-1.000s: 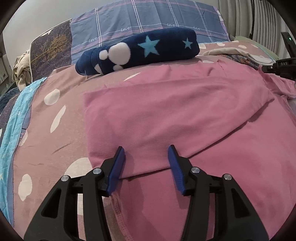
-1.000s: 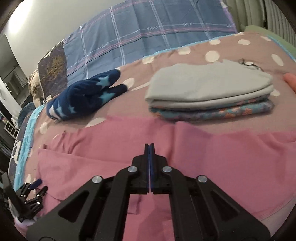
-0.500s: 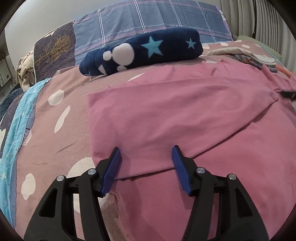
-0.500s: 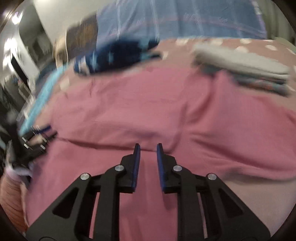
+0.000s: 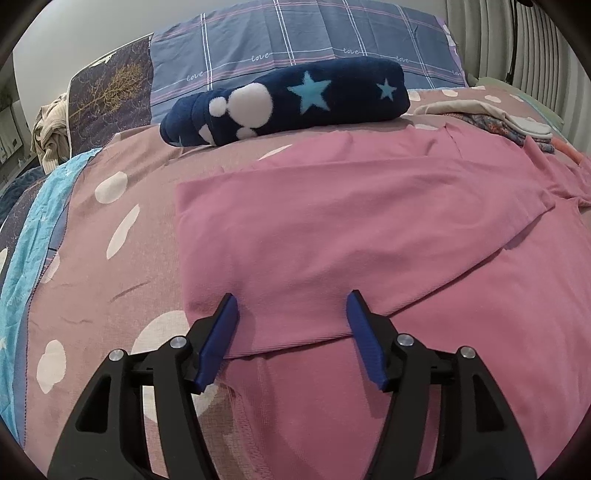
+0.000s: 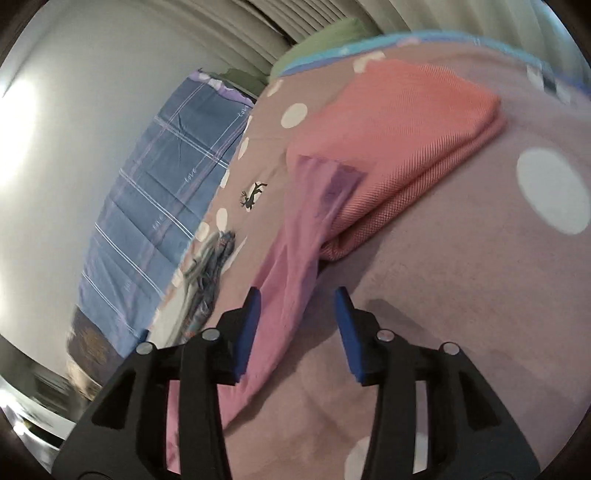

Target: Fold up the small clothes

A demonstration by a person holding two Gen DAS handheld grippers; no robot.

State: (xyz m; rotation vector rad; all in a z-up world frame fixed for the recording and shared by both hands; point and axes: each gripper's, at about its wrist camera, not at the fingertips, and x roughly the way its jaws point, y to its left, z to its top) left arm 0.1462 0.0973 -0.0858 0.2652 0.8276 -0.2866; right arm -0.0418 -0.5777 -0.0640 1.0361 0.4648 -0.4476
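Left wrist view: pink garment (image 5: 369, 229) lying part-folded on bed (image 5: 110, 295) | left gripper (image 5: 291, 332) fingers spreading, straddling folded hem, unpinched | right gripper (image 6: 295, 325) fingers opening over sleeve (image 6: 295, 258) | soft, limp, light; grip at hem corners.

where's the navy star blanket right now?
Left wrist view, upper centre: the rolled navy star blanket lies on the polka-dot bedspread, against the blue plaid pillow and just beyond the pink garment.
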